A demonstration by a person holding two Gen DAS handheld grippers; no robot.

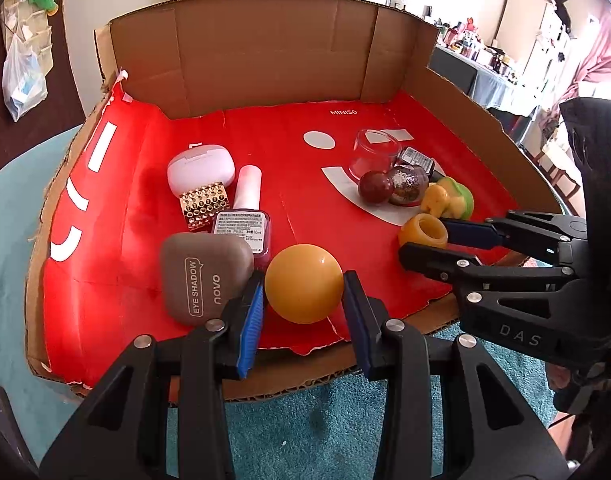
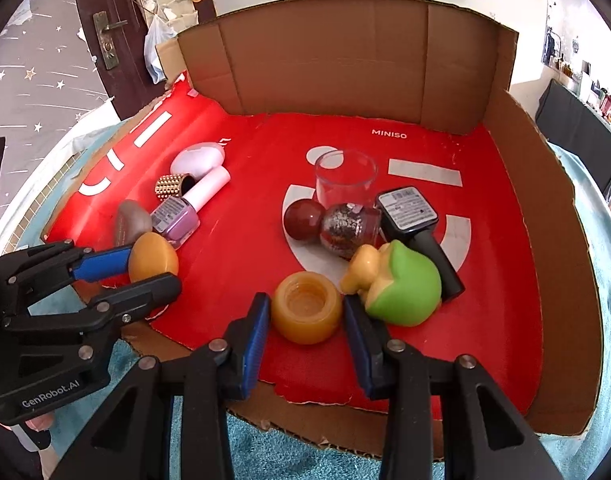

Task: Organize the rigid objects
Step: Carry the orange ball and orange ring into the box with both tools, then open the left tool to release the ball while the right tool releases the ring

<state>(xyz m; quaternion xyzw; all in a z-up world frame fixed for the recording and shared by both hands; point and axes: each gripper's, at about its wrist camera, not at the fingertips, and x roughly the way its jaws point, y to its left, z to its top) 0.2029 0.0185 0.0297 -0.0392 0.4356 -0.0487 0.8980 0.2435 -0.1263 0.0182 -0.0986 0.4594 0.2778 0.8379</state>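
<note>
My left gripper (image 1: 303, 304) brackets the smooth orange-yellow ball (image 1: 304, 283) on the red paper lining (image 1: 313, 208) of the cut-open cardboard box (image 1: 265, 52); the blue pads sit right at the ball's sides, though I cannot tell whether they are pressing it or just beside it. My right gripper (image 2: 307, 322) straddles the squat amber cup-shaped piece with a hollow top (image 2: 307, 307) near the front edge of the lining, jaws spread about as wide as the piece, with a thin gap showing on each side. Just right of that piece lies the green and yellow rubber toy (image 2: 401, 286), touching the black rectangular bottle with a barcode label (image 2: 409, 210). Behind them sit the dark red ball (image 2: 304, 220), the glittery round bottle (image 2: 347, 229) and the clear glass cup (image 2: 345, 178), close together. On my left side are grouped the grey-brown eye shadow case (image 1: 203, 276), the purple nail polish bottle with a white cap (image 1: 245, 216), the gold studded ring (image 1: 205, 204) and the white rounded case (image 1: 199, 170).
</note>
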